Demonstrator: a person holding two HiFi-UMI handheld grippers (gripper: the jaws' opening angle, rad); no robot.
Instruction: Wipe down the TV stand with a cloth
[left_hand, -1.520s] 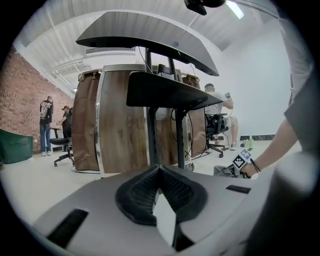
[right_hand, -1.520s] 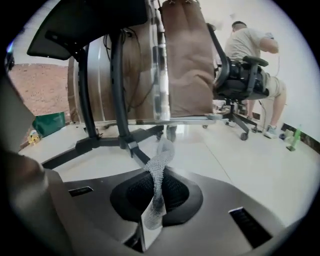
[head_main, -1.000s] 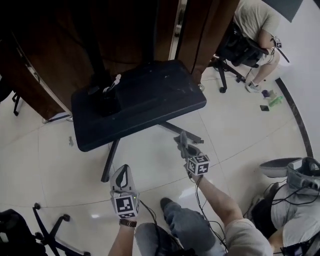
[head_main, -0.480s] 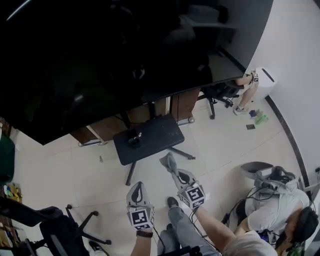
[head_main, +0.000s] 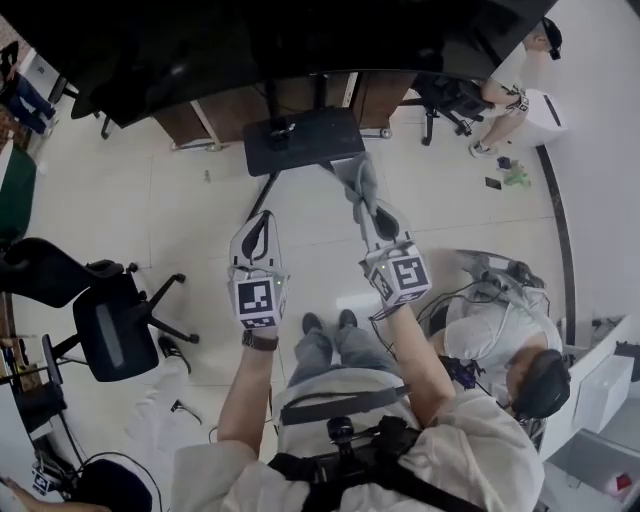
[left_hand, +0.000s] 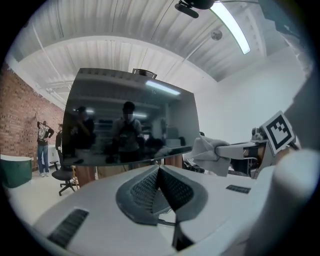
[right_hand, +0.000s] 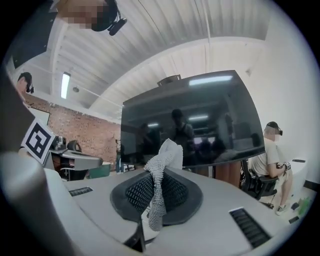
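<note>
A large dark TV (head_main: 300, 40) stands on a stand with a black base shelf (head_main: 303, 140) and legs on a pale tiled floor. My right gripper (head_main: 364, 196) is shut on a grey cloth (head_main: 357, 177), whose end pokes up past the jaws; the cloth (right_hand: 160, 180) hangs between the pads in the right gripper view. My left gripper (head_main: 256, 232) is shut with nothing in it, pads (left_hand: 159, 186) meeting. Both are held up well in front of the stand, pointing at the TV (left_hand: 130, 120), and neither touches it.
A black office chair (head_main: 110, 320) stands to my left. One person sits on the floor at my right (head_main: 510, 340). Another sits on a chair (head_main: 455, 95) by the far right wall. Wooden cabinets (head_main: 230, 108) stand behind the stand.
The view has pulled back and up: the stand now looks smaller and farther, and the TV screen fills the top. Both grippers have risen higher, the cloth still held in the right one.
</note>
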